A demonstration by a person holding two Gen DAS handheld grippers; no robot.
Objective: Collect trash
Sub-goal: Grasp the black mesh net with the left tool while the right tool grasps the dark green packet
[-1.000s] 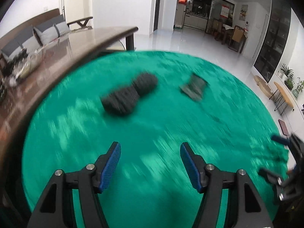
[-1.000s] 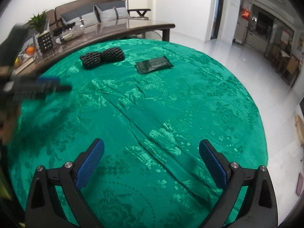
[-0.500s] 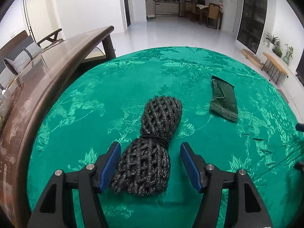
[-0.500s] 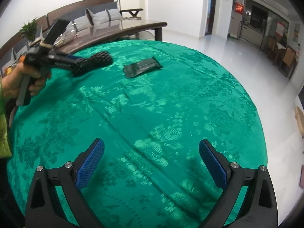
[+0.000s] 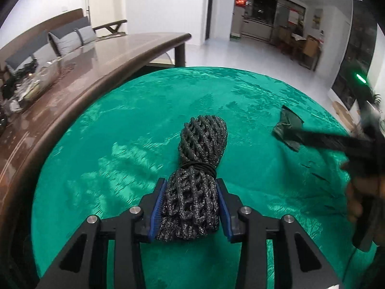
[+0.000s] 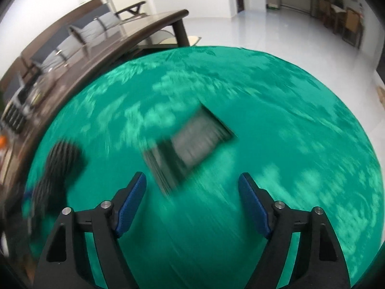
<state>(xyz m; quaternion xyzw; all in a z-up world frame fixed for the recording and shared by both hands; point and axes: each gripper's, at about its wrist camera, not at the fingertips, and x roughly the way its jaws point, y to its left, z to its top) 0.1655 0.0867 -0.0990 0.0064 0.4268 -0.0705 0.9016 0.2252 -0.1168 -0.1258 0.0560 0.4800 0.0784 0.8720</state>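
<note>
Now left gripper [image 5: 190,207] (closing) around netting [image 5: 196,175]

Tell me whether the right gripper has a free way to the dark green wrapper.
Probably yes. The right gripper, closing slightly but open, sits just short of the dark green wrapper, with only green cloth between. The left gripper is shut on the black net bundle alongside.

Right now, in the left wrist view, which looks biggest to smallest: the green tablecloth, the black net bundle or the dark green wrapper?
1. Green tablecloth.
2. Black net bundle, though its nearness to the camera enlarges it.
3. Dark green wrapper, farther off and partly hidden.
</note>
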